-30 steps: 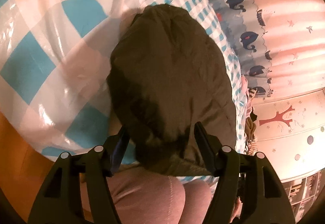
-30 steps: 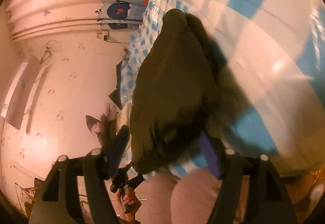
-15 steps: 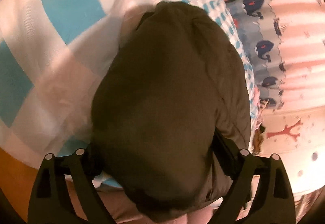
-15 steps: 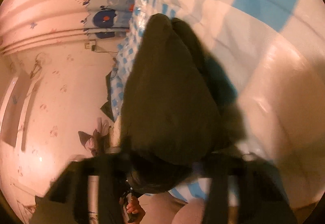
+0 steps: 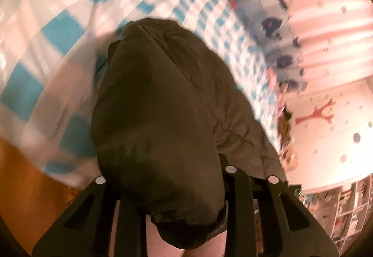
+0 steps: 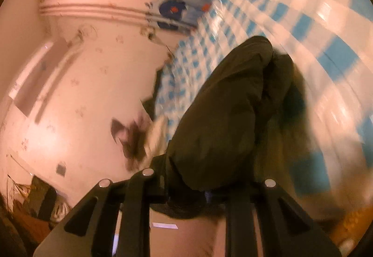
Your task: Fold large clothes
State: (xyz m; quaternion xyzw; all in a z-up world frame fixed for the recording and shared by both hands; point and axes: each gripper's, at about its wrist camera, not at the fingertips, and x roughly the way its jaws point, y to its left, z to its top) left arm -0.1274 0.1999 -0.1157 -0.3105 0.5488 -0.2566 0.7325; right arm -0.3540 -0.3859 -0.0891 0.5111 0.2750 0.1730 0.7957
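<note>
Garment: a dark olive padded garment (image 5: 163, 117) lies in a bundle on the bed, its near end lifted toward both cameras; its far end rests on the cover.
Bed: a blue and white checked cover (image 5: 58, 31) under a shiny clear plastic sheet; the garment lies on it near the bed's edge.
Left claw: the left claw (image 5: 167, 189) has just been closing, and its jaws now stand narrow with the near end of the garment bunched between them. The cloth covers the fingertips, but it is pinched there and hangs over the claw frame.
Right claw: the right claw (image 6: 207, 184) has also just been closing; its jaws stand narrow and hold another part of the same near edge (image 6: 223, 117). The fingertips are hidden under the cloth.
Surroundings: a pink curtain with dark blue whales (image 5: 272, 24) hangs beside the bed, and a pink wall (image 6: 81, 94) with small printed marks stands beyond it.
Picture quality: both views are blurred, so small details on the cloth cannot be told.
</note>
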